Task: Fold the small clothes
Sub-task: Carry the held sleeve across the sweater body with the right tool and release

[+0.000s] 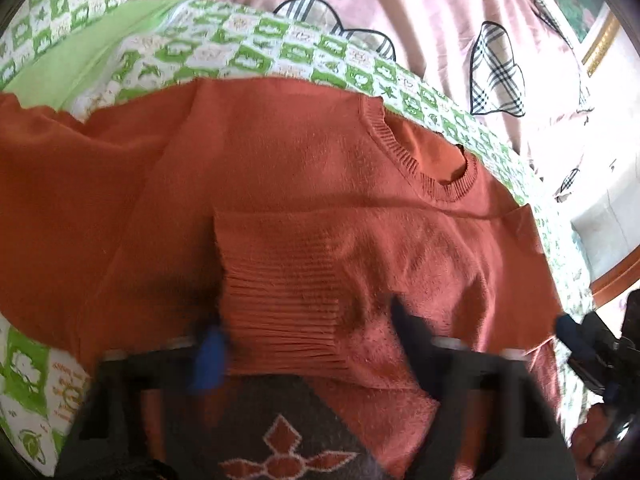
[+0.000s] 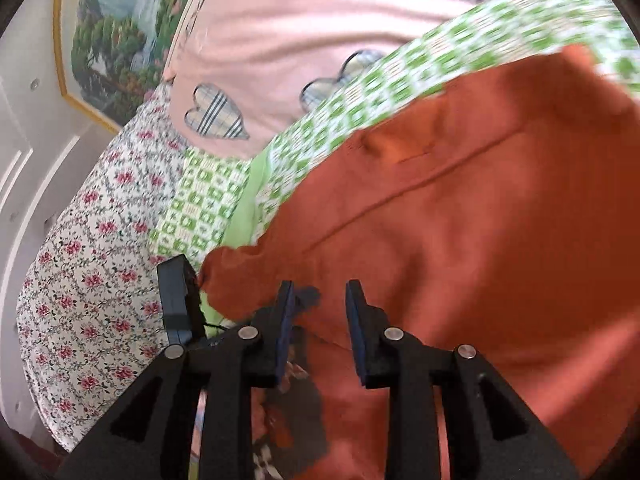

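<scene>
Pointing steeply down, left hand-held gripper (image 1: 308,332) straddles sweater (image 1: 280,168) cuff; right hand-held gripper (image 2: 320,300) parted.

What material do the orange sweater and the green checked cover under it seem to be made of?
The orange sweater looks like a soft knit, perhaps wool or acrylic: its collar and cuff show ribbed rows, and the surface is matte and slightly fuzzy. The green checked cover appears to be thin printed woven cloth, probably cotton: smooth, flat and matte.
</scene>
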Motion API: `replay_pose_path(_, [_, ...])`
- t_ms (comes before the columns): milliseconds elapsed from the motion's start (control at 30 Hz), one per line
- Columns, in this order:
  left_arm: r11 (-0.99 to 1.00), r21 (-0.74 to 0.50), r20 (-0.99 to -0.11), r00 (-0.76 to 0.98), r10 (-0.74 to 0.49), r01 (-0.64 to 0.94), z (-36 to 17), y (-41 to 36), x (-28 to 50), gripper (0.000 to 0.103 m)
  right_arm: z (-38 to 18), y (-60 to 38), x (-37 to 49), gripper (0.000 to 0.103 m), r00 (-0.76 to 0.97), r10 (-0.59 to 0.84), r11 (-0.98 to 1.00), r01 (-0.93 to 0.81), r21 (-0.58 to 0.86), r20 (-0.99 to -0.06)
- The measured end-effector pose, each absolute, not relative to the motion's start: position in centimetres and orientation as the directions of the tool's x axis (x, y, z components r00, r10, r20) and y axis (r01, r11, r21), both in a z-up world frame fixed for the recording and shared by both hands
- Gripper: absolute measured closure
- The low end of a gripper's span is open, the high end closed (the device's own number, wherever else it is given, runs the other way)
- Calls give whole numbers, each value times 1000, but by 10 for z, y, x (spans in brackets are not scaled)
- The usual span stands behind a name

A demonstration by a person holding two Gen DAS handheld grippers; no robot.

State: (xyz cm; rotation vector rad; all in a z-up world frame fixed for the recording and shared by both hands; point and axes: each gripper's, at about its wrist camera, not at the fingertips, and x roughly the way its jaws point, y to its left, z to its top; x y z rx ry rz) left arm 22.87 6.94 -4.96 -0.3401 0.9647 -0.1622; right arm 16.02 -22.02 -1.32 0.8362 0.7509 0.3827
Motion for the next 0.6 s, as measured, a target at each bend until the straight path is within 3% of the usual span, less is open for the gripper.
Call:
replay_pose_path(33, [936,-352,-777,561,-286,-10,-50,71,229,99,-13,-227,153,74,696,560,633,-9,774,-450])
replay_pose_path(200, [958,-286,-702,677,-221,16,-7,85,221,100,-14,-268,125,74,743,422,707,88,701,-519])
replay_pose_path(300, [976,-215,-721,678,-142,-25,-7,100,230,100,-10,-303,120,74,772,313,733,174,657,-554])
replay_pose_path(433, [971,-234,-714,688,-131,-57,-10,110,227,100,-18,-340,139,72,745,218,763,273,586,-630])
replay_pose_path(500, [973,-225,-723,678,-129,-55,-14,108,226,100,-25,-351,160,68,712,203,774,303,555,-672])
replay_pose_path(600, [980,-196,-737,665,-117,-45,-22,101,223,100,-39,-355,193,52,658,224,800,297,521,-719])
